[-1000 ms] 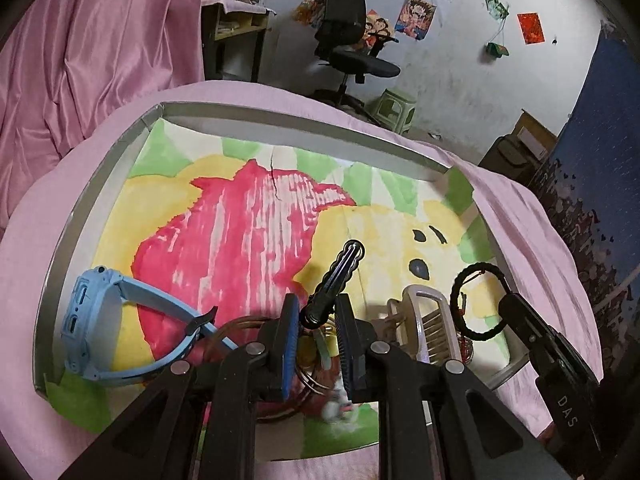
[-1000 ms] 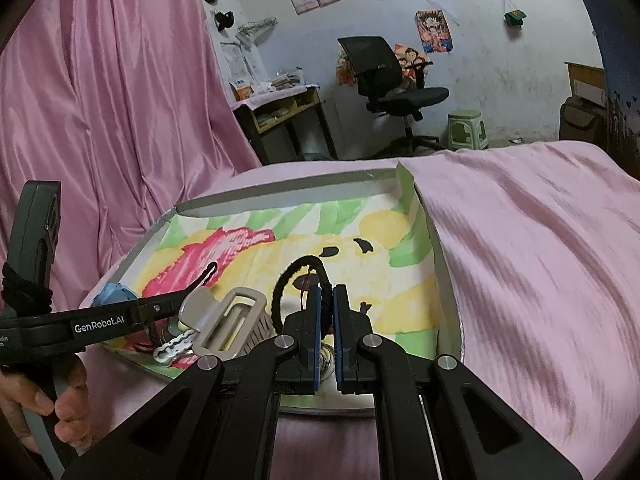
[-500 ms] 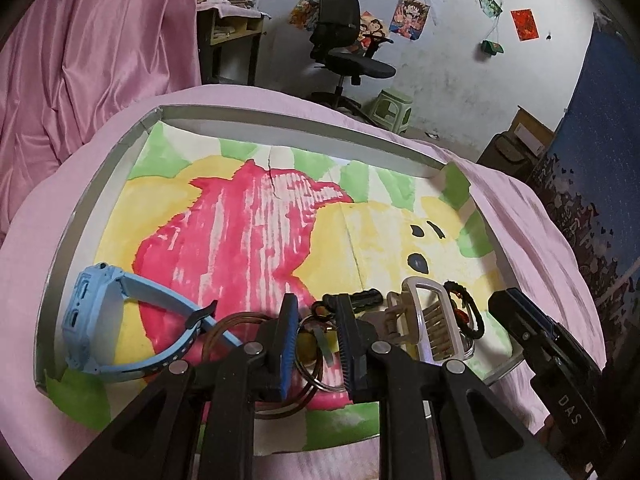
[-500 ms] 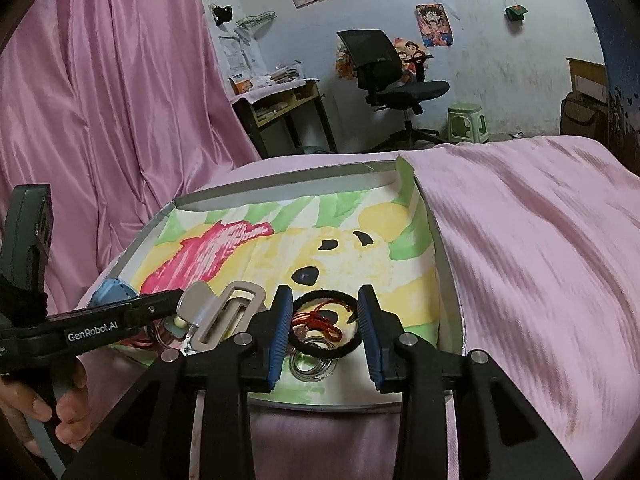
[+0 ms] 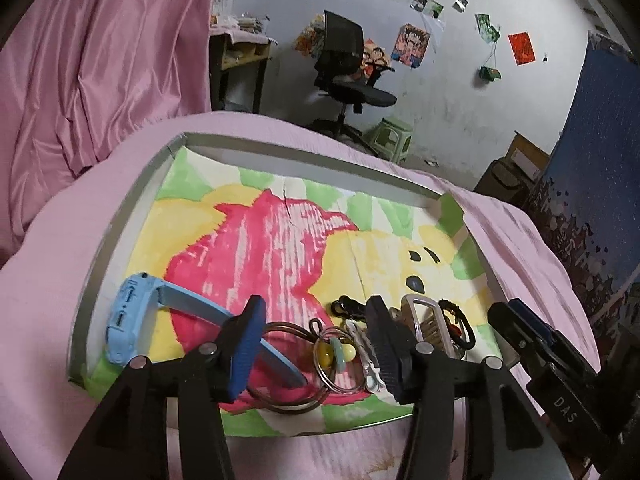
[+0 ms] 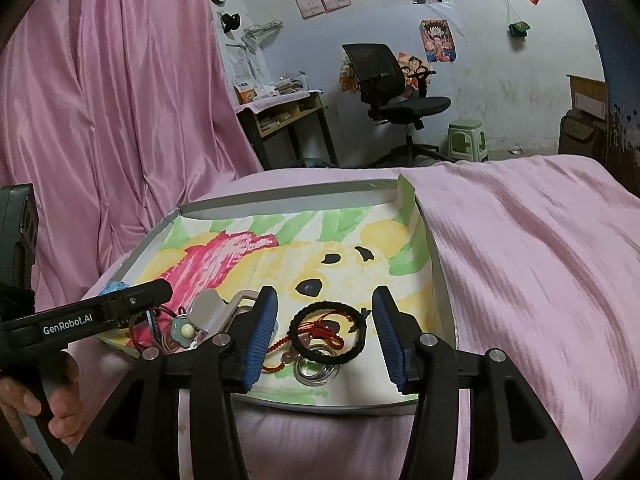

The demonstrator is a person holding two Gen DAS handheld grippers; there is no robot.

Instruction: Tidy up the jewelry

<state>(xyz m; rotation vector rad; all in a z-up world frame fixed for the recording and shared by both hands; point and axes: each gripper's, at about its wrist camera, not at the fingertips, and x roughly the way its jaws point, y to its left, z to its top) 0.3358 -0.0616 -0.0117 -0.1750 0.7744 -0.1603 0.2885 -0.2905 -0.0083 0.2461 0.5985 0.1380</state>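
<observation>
Jewelry's all bunched at the tray's (image 5: 120, 240) near edge, roughly 6 o'clock on the painted liner. The black hair tie (image 6: 329, 333) lies flat on the yellow patch over a red cord bracelet (image 6: 320, 330), with a clear glass ring (image 6: 315, 372) just under it. Over at 9 o'clock from that sit a beige hair claw (image 6: 216, 309), some thin metal bangles (image 5: 296, 364) with a green-yellow charm (image 5: 336, 354), and a blue kids' watch (image 5: 132, 316) further left.

Both claws look spread wide with nothing in them: right gripper (image 6: 325, 336) straddles the hair tie, left gripper (image 5: 316, 344) frames the bangles. Reads to me like a between-picks moment. Next move probably means picking one piece, and that cord tangled under the tie could come along, so go for something lying clear.
</observation>
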